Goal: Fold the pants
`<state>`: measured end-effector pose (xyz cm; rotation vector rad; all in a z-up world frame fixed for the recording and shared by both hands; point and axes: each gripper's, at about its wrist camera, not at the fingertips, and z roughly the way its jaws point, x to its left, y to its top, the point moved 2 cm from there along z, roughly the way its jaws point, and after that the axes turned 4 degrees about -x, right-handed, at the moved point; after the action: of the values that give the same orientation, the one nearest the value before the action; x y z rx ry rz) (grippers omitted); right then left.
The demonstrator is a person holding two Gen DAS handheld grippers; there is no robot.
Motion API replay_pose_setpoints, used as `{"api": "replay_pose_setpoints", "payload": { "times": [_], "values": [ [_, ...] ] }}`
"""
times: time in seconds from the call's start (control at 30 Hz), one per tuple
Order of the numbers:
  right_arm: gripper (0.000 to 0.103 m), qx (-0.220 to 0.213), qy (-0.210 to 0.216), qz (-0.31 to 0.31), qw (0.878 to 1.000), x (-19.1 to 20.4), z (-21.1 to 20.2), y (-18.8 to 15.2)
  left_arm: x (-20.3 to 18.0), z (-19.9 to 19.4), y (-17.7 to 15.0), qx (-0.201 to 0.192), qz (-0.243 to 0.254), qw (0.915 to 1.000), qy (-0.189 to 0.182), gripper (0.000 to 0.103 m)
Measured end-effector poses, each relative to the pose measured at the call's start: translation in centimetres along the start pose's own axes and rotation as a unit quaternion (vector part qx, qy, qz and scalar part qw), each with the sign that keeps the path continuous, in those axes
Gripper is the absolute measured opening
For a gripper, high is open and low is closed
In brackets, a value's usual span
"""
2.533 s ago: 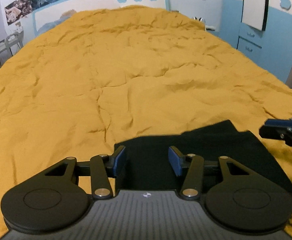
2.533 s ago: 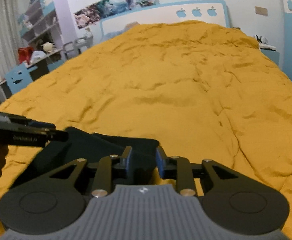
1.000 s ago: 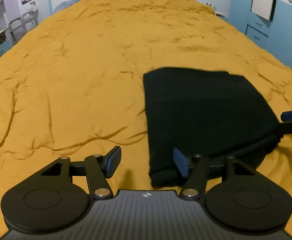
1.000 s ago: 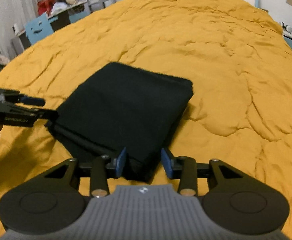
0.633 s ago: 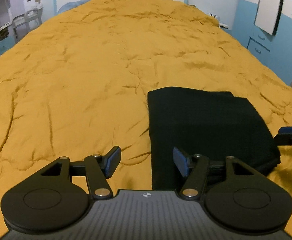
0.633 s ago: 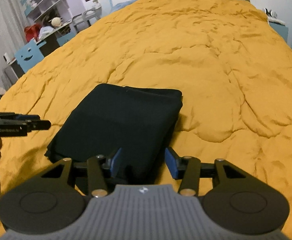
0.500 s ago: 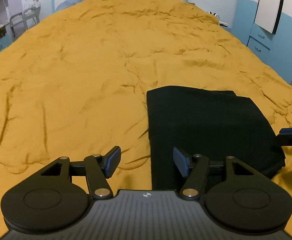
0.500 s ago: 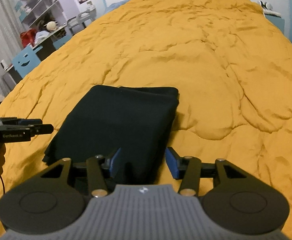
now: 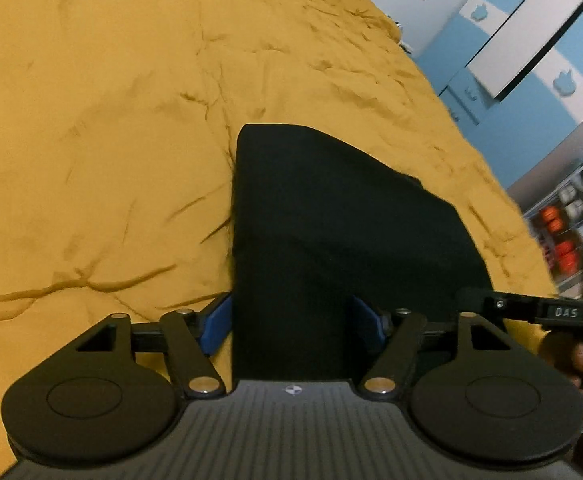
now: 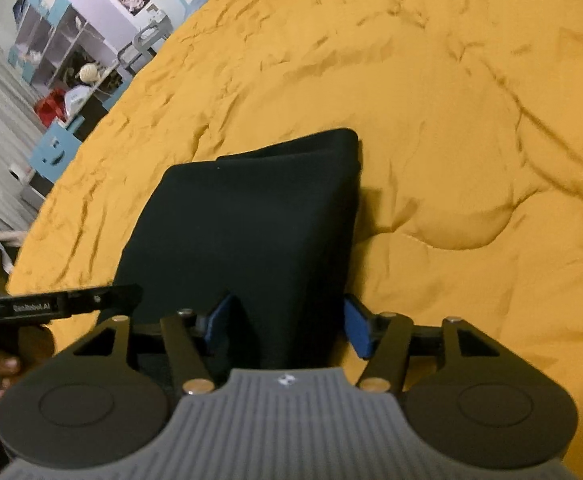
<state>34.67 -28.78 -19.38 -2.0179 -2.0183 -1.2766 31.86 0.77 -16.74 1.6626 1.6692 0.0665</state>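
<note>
The black pants (image 9: pixel 331 216) lie folded into a compact rectangle on the yellow bedspread (image 9: pixel 111 120). My left gripper (image 9: pixel 291 324) is open, its jaws standing either side of the pants' near left part. My right gripper (image 10: pixel 287 326) is open, its jaws standing either side of the near right part of the pants (image 10: pixel 247 224). Each gripper shows in the other's view: the right one (image 9: pixel 531 308) at the right edge, the left one (image 10: pixel 63 304) at the left edge.
The yellow bedspread (image 10: pixel 471 120) is wrinkled all around the pants. A blue and white wardrobe (image 9: pixel 511 52) stands to the right of the bed. Shelves and a desk with clutter (image 10: pixel 63 80) stand to the left.
Both grippers have let go of the pants and opened wider. Both have tilted inward and drawn in over the near edge of the folded pants, which now lie between each pair of jaws.
</note>
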Motion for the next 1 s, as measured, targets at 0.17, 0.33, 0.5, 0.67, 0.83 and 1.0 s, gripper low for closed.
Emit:
{"api": "replay_pose_setpoints", "payload": {
  "times": [0.17, 0.33, 0.5, 0.67, 0.83, 1.0],
  "values": [
    [0.058, 0.006, 0.047, 0.052, 0.998, -2.1, 1.1, 0.6, 2.6, 1.1, 0.3, 0.024, -0.06, 0.9959, -0.063, 0.086],
    [0.058, 0.01, 0.084, 0.097, 0.992, -3.9, 2.2, 1.1, 4.7, 1.9, 0.8, 0.033, -0.109, 0.9865, -0.118, 0.087],
    [0.058, 0.018, 0.118, 0.104, 0.987, -4.9, 2.4, 1.3, 6.0, 2.8, 1.1, 0.044, -0.129, 0.9781, -0.158, 0.092],
    [0.062, 0.026, 0.146, 0.124, 0.981, -5.7, 3.2, 1.2, 6.9, 3.6, 1.3, 0.058, -0.134, 0.9707, -0.191, 0.1],
    [0.07, 0.025, 0.162, 0.122, 0.979, -5.4, 4.6, 1.0, 6.2, 4.7, 1.8, 0.067, -0.13, 0.9642, -0.221, 0.103],
    [0.083, 0.022, 0.176, 0.096, 0.98, -3.9, 5.4, 0.9, 4.1, 5.6, 1.9, 0.077, -0.083, 0.97, -0.215, 0.103]
  ]
}}
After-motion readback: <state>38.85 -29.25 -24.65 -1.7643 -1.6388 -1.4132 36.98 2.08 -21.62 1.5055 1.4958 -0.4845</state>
